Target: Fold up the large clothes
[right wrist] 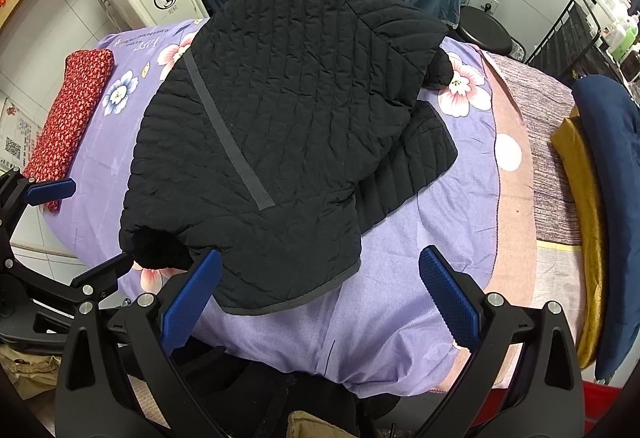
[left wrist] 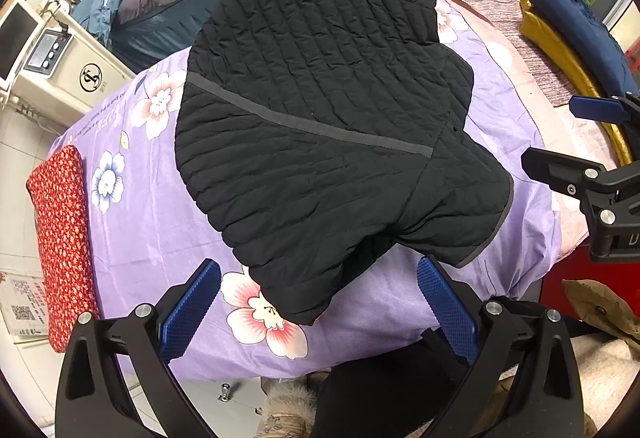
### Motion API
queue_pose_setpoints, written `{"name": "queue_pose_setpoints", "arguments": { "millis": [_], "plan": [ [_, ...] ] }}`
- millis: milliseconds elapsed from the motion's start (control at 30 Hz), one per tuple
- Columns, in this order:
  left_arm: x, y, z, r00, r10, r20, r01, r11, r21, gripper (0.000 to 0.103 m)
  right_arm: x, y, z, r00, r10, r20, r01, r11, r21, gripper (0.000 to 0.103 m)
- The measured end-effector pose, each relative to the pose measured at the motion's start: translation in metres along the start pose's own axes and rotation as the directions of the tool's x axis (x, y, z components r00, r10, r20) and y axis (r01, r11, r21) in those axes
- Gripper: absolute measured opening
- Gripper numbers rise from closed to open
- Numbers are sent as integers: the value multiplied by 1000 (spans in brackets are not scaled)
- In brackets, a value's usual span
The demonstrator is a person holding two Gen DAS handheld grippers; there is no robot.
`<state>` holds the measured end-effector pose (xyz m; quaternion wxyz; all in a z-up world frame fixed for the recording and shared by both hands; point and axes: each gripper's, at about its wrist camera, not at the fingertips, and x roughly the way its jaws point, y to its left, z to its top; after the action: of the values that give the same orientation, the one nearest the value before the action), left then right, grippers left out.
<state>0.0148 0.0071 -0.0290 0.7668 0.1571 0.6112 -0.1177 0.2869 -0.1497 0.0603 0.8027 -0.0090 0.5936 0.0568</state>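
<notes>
A black quilted jacket (left wrist: 320, 110) lies on the purple floral bed (left wrist: 132, 238); the left hand-held gripper (left wrist: 320, 308) and the right hand-held gripper (right wrist: 320, 296) hover near it, jaws wide apart, empty.

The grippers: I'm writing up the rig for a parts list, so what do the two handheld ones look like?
The left gripper and right gripper look alike: matte black angular frames with triangular cut-outs and round silver bolt heads, each carrying two flat fingers faced with blue knurled pads. No cables or sleeves show; a partial white marking on the right gripper's body is unreadable.
</notes>
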Motion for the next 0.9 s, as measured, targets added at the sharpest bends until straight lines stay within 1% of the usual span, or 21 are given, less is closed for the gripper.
{"name": "queue_pose_setpoints", "arguments": {
  "millis": [300,433,533,600,667,733,767,833,900],
  "plan": [
    [7,1,1,1000,9,-12,-9,1000,-8,97,9,-5,4,1000,18,-18,-18,1000,8,97],
    [10,16,2,1000,9,15,-7,996,-84,97,12,-18,9,999,38,-13,-38,998,46,97],
    [18,40,-2,999,-15,32,21,982,-187,97,13,-35,16,998,70,2,-70,991,111,97],
    [24,52,-6,999,9,38,0,972,-235,97,18,-50,20,996,90,10,-90,984,157,97],
    [27,62,-14,997,43,68,-24,965,-260,97,25,-63,26,994,112,15,-113,974,196,97],
    [29,68,-23,992,23,124,10,966,-258,97,38,-81,32,987,158,35,-162,955,249,97],
    [31,68,-29,989,4,148,33,970,-243,97,48,-90,35,984,174,28,-174,944,279,97],
    [37,61,-40,987,-24,156,52,982,-180,96,66,-102,40,975,222,9,-213,920,330,97],
    [42,52,-46,989,-34,142,53,990,-129,93,93,-120,45,950,313,-1,-284,862,420,97]
  ]
}}
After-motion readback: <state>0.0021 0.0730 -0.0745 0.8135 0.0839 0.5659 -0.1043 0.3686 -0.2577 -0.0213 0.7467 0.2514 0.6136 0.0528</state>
